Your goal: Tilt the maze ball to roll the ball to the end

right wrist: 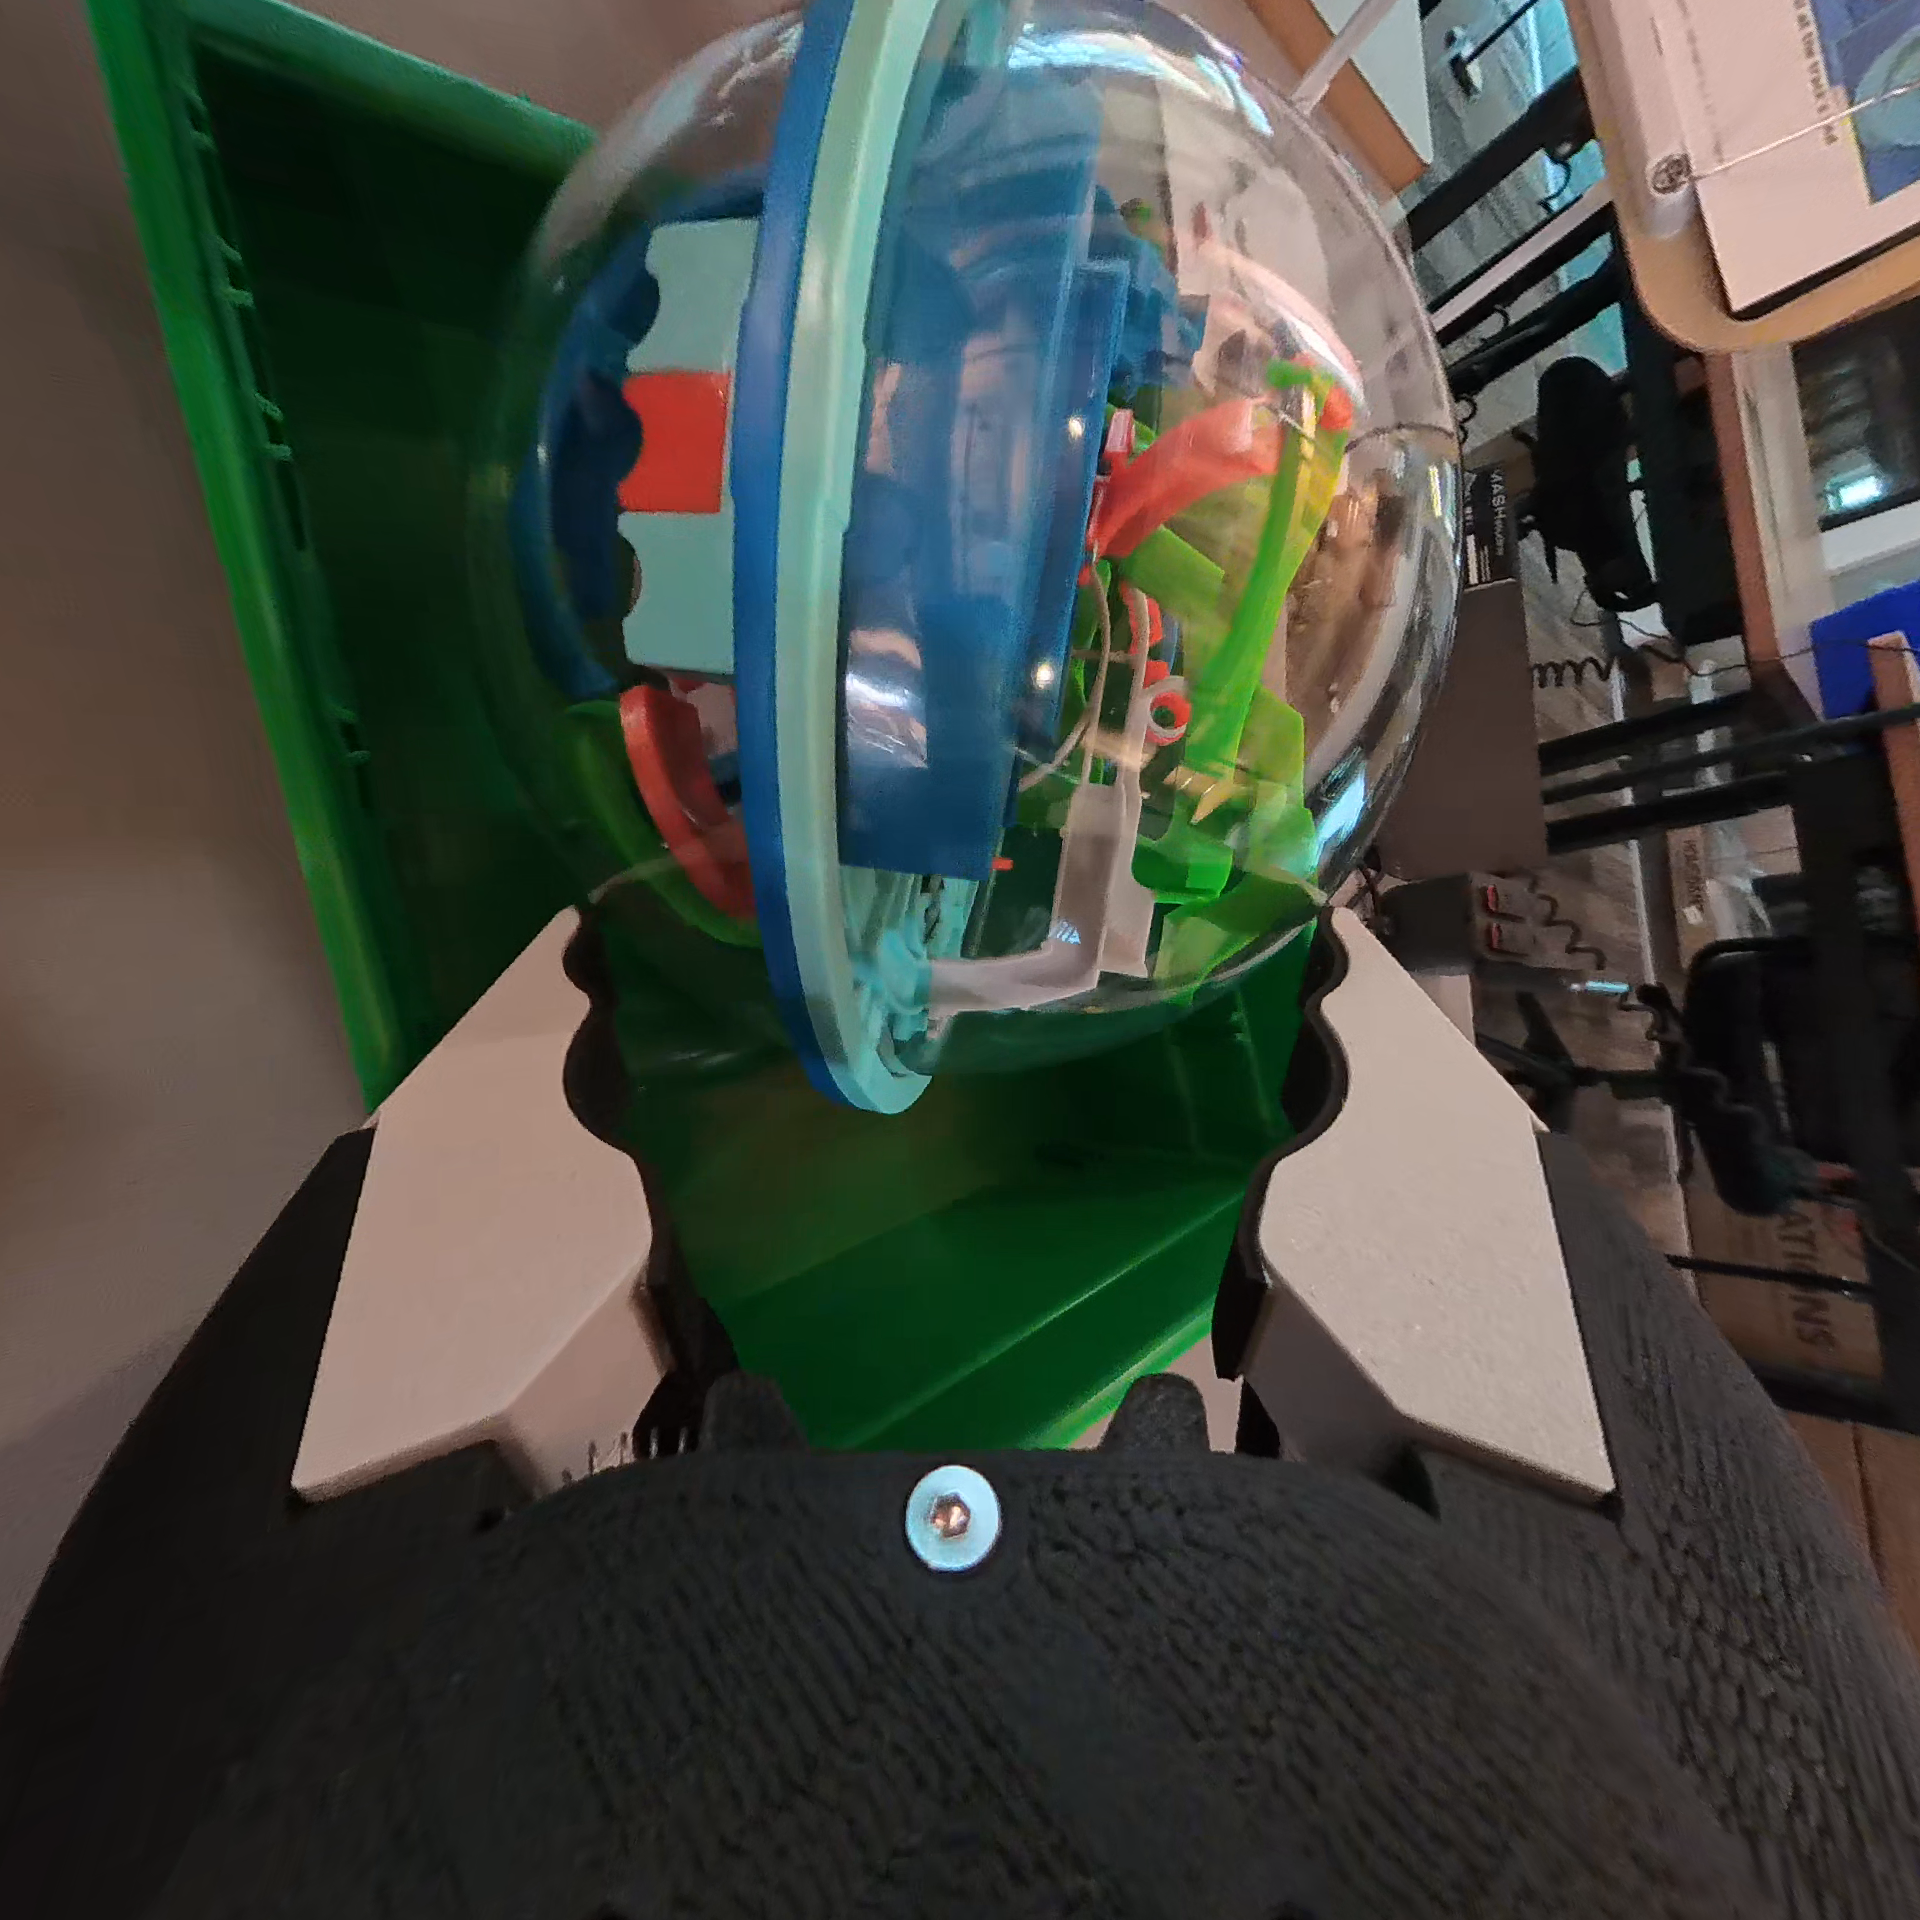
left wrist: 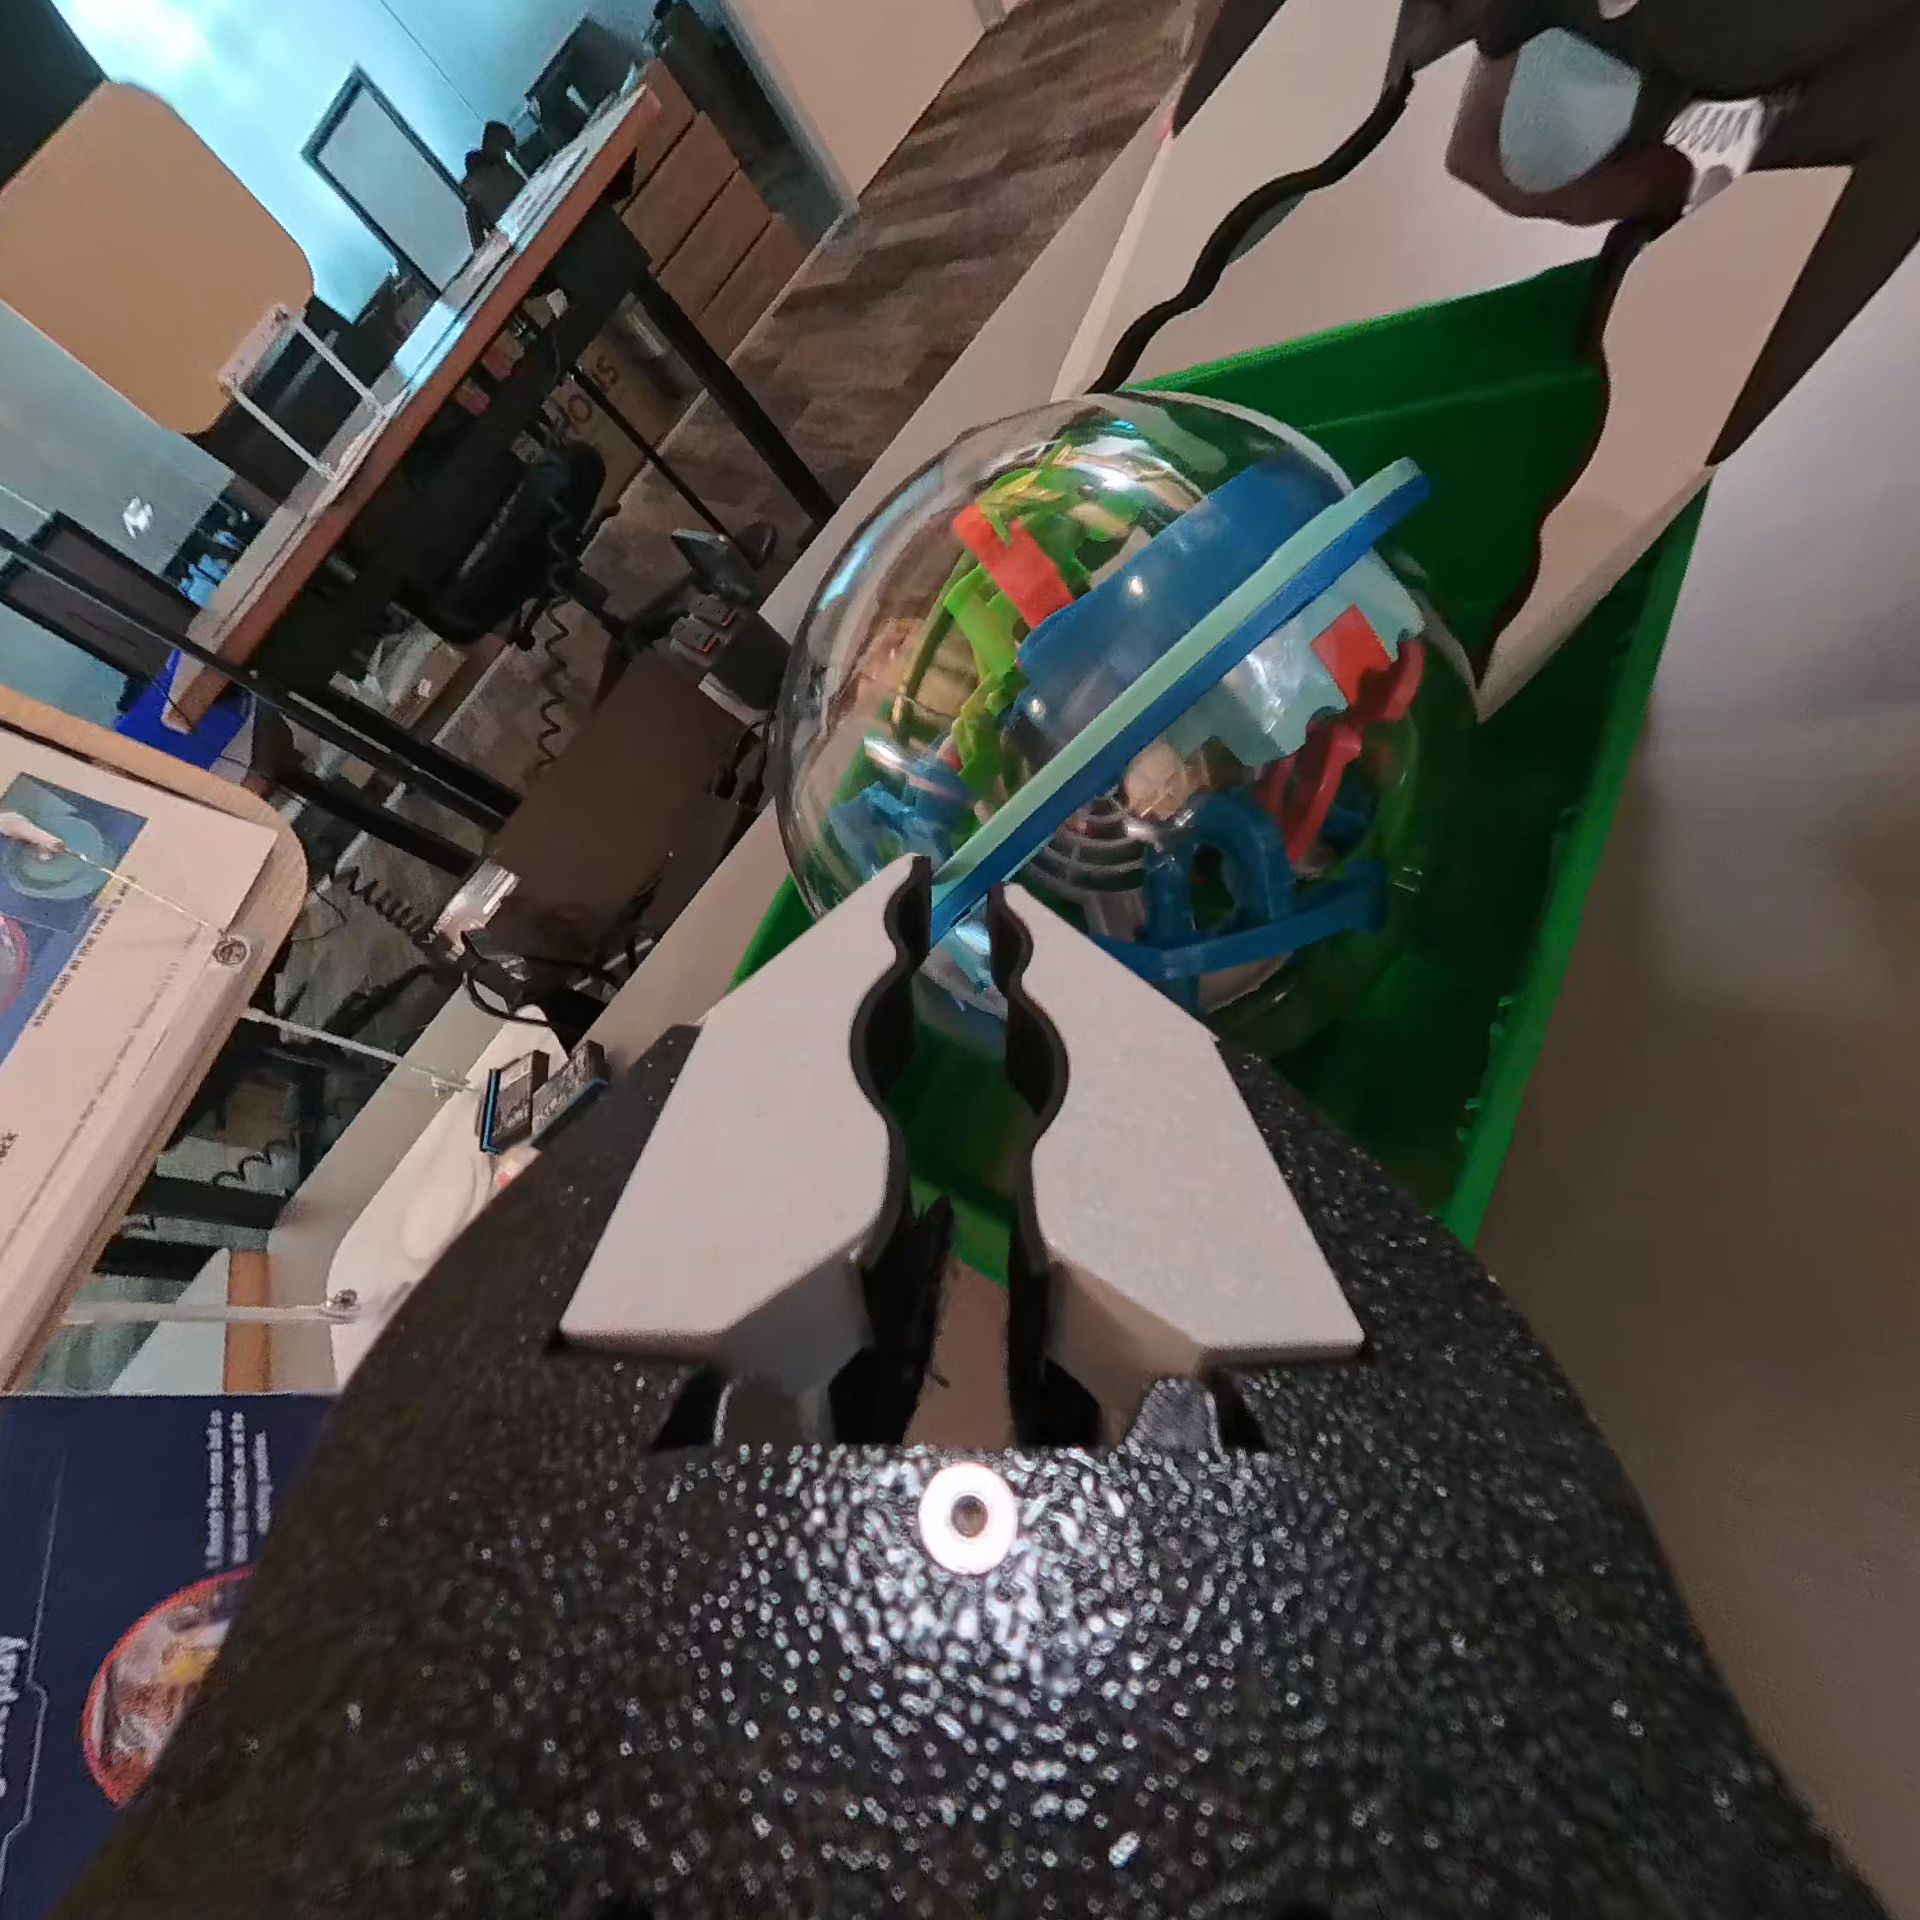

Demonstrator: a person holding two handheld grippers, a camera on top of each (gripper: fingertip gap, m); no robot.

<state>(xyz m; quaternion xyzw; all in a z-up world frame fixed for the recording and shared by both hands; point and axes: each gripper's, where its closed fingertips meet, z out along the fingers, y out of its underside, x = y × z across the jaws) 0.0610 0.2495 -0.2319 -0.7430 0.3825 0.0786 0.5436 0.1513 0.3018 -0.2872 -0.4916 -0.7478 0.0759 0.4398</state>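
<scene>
Maze ball point(left wrist: 1101, 707) rim apparently pinched in left tool point(left wrist: 958, 883); right tool point(right wrist: 951, 966) spread wide beneath.

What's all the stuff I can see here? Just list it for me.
Maze ball: one, clear shell with a blue and pale green rim, blue, green and red tracks inside, above the green tray.
Tray: one, green, under and behind the ball.
Table: one, pale, under the tray.
Desks: several, wood-topped, in the background.
Left gripper: one, grey fingers, black body, nearly closed on the ball's rim.
Right gripper: one, same colours, fingers wide apart on either side of the ball.
</scene>
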